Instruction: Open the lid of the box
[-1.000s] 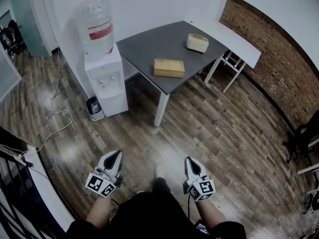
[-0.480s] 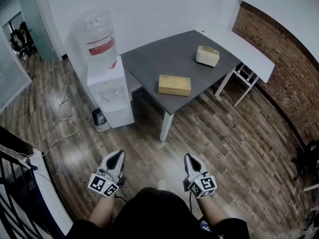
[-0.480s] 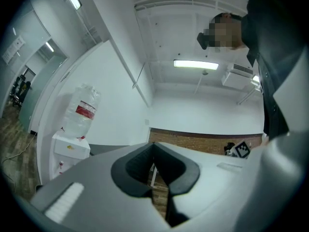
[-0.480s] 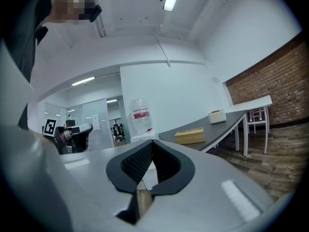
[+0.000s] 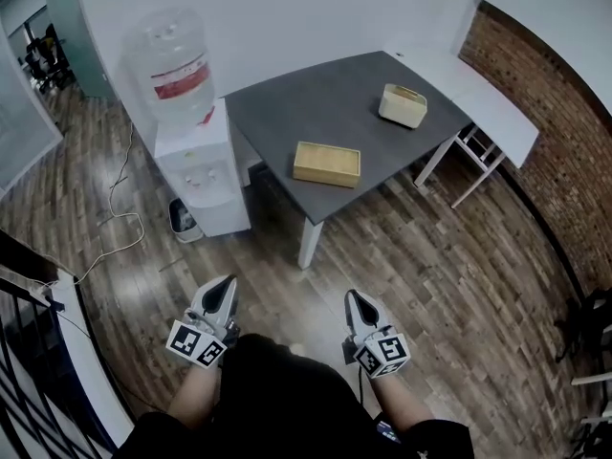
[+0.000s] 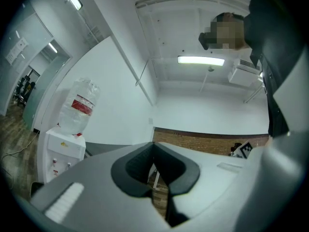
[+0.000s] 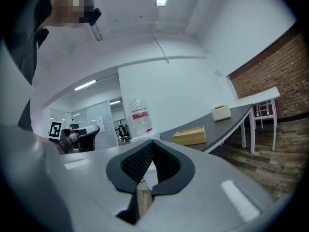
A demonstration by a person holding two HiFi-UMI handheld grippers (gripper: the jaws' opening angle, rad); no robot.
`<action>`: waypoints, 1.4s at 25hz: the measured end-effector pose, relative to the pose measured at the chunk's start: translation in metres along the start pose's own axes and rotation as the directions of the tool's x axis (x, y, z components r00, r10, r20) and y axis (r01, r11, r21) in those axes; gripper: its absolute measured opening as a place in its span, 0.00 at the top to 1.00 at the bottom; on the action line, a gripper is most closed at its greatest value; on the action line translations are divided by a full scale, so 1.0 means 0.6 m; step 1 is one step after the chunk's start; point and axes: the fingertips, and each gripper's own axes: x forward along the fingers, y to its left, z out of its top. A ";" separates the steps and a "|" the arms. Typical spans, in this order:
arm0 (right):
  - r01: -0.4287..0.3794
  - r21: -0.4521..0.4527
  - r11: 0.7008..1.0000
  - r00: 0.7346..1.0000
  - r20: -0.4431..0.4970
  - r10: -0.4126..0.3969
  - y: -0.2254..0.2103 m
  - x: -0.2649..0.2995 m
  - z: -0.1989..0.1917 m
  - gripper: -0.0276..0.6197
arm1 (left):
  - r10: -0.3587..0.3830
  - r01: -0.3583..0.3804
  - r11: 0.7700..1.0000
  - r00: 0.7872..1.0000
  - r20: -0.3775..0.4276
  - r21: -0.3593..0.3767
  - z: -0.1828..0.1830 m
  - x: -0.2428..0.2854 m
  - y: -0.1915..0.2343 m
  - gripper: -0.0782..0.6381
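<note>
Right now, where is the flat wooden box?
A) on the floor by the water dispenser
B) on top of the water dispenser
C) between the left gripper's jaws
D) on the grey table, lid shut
D: the head view shows the wooden box lying closed on the grey table, near its front corner.

Location type: office, open-plan.
Indicators:
- Water dispenser (image 5: 199, 165) with upturned bottle (image 5: 172, 65), set against plain white wall (image 5: 287, 17).
- Grey table (image 5: 325, 103) on white legs.
- Long white desk (image 5: 473, 89) along brick wall (image 5: 564, 151).
- Wood-plank floor (image 5: 411, 266) throughout.
- Glass partitions (image 7: 99, 117) at far end; dark chairs (image 5: 38, 54) beyond, detail unclear.
- Tube light (image 6: 201, 60) on white ceiling.
- Loose cable (image 5: 110, 228) trailing over floor.
- Small waste bin (image 5: 182, 220) at dispenser foot.
</note>
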 end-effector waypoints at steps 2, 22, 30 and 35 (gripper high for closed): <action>-0.002 0.002 1.000 1.000 -0.007 0.002 -0.006 -0.001 -0.005 0.95 | -0.006 0.006 1.000 1.000 -0.007 -0.010 -0.008 0.017 -0.007 0.89; 0.200 -0.020 0.980 0.980 0.010 -0.200 -0.195 0.119 0.072 0.95 | -0.116 0.117 0.993 0.991 -0.059 0.011 -0.049 0.271 0.087 0.89; 0.173 -0.066 0.983 0.985 -0.013 -0.175 -0.196 0.222 0.094 0.95 | -0.113 0.111 0.994 0.988 -0.104 -0.022 -0.070 0.348 0.155 0.89; 0.202 -0.072 0.977 0.979 -0.009 -0.203 -0.222 0.270 0.108 0.95 | -0.120 0.118 0.993 0.986 -0.113 -0.025 -0.067 0.389 0.206 0.89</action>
